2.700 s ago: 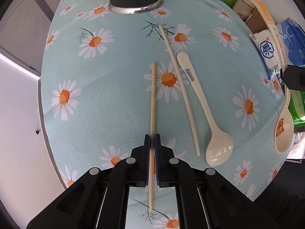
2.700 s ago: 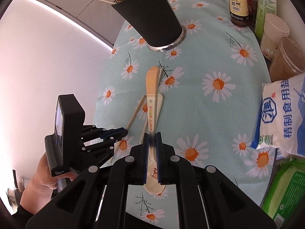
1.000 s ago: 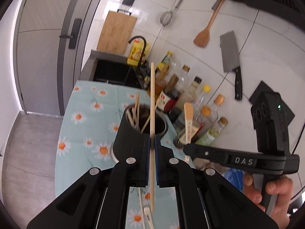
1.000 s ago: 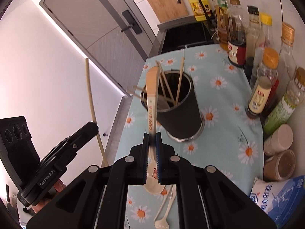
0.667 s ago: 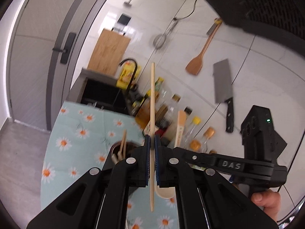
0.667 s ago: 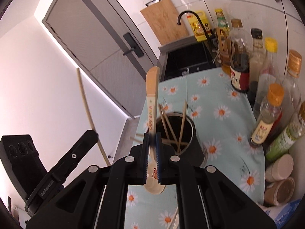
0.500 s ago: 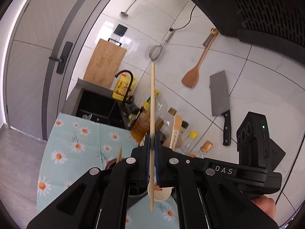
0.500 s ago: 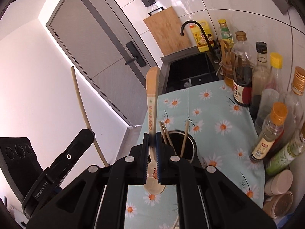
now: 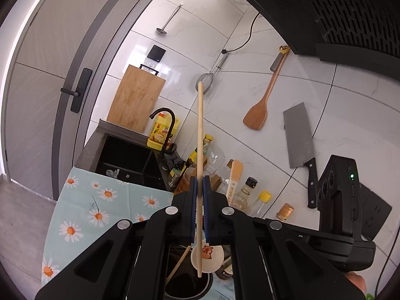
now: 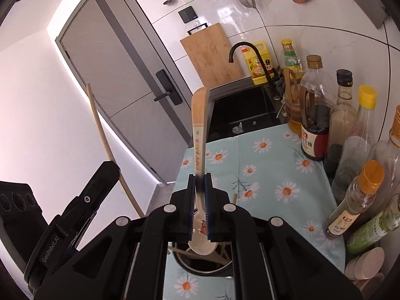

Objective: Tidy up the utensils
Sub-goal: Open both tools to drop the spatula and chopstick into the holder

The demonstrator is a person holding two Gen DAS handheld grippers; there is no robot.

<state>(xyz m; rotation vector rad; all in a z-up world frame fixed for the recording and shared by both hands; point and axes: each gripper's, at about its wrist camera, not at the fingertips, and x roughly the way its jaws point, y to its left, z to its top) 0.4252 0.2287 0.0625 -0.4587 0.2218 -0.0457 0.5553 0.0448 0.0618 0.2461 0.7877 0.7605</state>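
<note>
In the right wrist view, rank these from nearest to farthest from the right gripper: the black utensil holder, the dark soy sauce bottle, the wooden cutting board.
1. Black utensil holder: directly below the right gripper, under the spoon it clamps.
2. Dark soy sauce bottle: on the right, at the floral cloth's far edge.
3. Wooden cutting board: leaning on the back wall behind the sink.

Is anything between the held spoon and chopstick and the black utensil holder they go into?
Nothing solid blocks the way. The right tongs hold the spoon bowl-down just above the holder's open mouth; the left tongs hold the chopstick there too. Chopsticks already inside cross the opening, crowding it, but gaps remain.
</note>
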